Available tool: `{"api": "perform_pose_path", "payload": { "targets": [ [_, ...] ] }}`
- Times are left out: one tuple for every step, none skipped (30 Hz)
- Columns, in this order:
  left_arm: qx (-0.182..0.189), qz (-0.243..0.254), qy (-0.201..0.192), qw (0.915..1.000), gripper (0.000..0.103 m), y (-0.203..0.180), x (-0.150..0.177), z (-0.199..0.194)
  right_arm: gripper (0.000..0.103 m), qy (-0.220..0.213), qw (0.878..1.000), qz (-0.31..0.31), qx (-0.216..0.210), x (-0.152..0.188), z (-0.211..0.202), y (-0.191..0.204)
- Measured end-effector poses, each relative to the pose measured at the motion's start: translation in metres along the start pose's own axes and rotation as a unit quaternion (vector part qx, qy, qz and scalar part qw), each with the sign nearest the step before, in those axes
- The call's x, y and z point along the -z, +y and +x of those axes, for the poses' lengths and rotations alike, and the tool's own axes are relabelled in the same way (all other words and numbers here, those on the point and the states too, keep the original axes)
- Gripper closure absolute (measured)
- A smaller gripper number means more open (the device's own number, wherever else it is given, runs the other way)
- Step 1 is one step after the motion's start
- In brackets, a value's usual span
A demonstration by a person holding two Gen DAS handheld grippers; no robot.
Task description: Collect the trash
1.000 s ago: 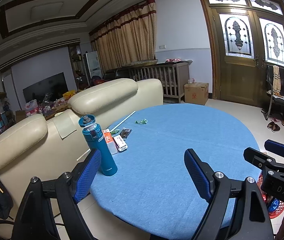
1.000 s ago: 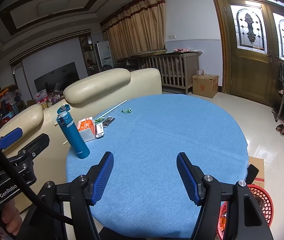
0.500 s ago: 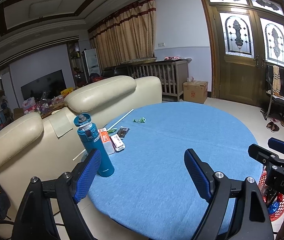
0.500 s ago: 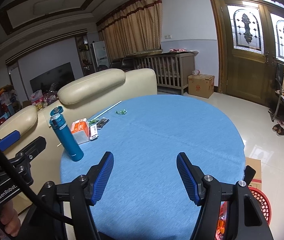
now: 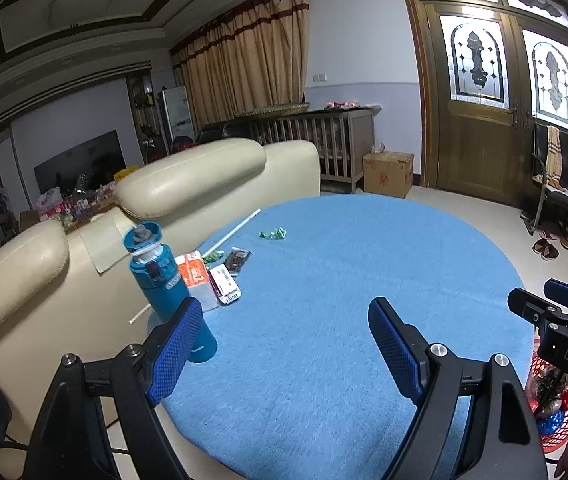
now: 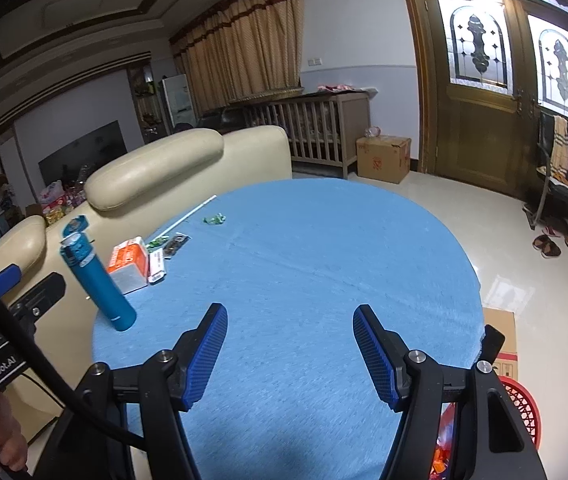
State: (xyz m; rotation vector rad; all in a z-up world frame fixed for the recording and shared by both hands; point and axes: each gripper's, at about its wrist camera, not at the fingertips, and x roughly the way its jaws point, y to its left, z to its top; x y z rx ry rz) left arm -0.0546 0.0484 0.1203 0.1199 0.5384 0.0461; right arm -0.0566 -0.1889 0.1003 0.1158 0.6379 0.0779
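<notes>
Wrappers (image 5: pixel 272 234) (green) beyond both empty tools (image 5: pixel 279 344) (image 6: pixel 290 354)

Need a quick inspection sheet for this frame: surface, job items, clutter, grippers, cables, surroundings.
Surface: round table under a blue cloth, mostly bare.
Job's things: green wrapper lying alone; second green wrapper and dark packet near the cartons; long white straw at the cloth's edge; red basket on the floor beside the table, already holding trash.
Clutter: teal bottle, lid flipped open; orange carton; white barcoded box.
Grippers: left gripper open, empty; right gripper open, empty; both above the near cloth.
Cables: black cable crossing the right wrist view.
Surroundings: cream sofa, cardboard box, wooden doors.
</notes>
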Motion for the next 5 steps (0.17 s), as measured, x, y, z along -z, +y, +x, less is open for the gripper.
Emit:
{"api": "perform_pose_path", "payload": {
  "targets": [
    [0.001, 0.0, 0.005, 1.0, 0.017, -0.001, 0.001, 0.007, 0.034, 0.003, 1.0, 0.001, 0.002, 0.0, 0.006, -0.003],
    [0.001, -0.002, 0.012, 0.9999, 0.017, -0.002, 0.003, 0.016, 0.034, 0.009, 1.0, 0.002, 0.006, 0.001, 0.015, -0.007],
    [0.004, -0.003, 0.02, 0.9998, 0.017, -0.003, 0.005, 0.025, 0.031, 0.015, 1.0, 0.003, 0.01, 0.002, 0.021, -0.011],
    [0.009, -0.004, 0.03, 0.9995, 0.017, -0.005, 0.008, 0.034, 0.03, 0.022, 1.0, 0.004, 0.013, 0.004, 0.031, -0.016],
    [0.018, -0.004, 0.046, 0.9988, 0.017, -0.008, 0.014, 0.051, 0.029, 0.031, 0.999, 0.004, 0.013, 0.006, 0.042, -0.021]
  ]
}}
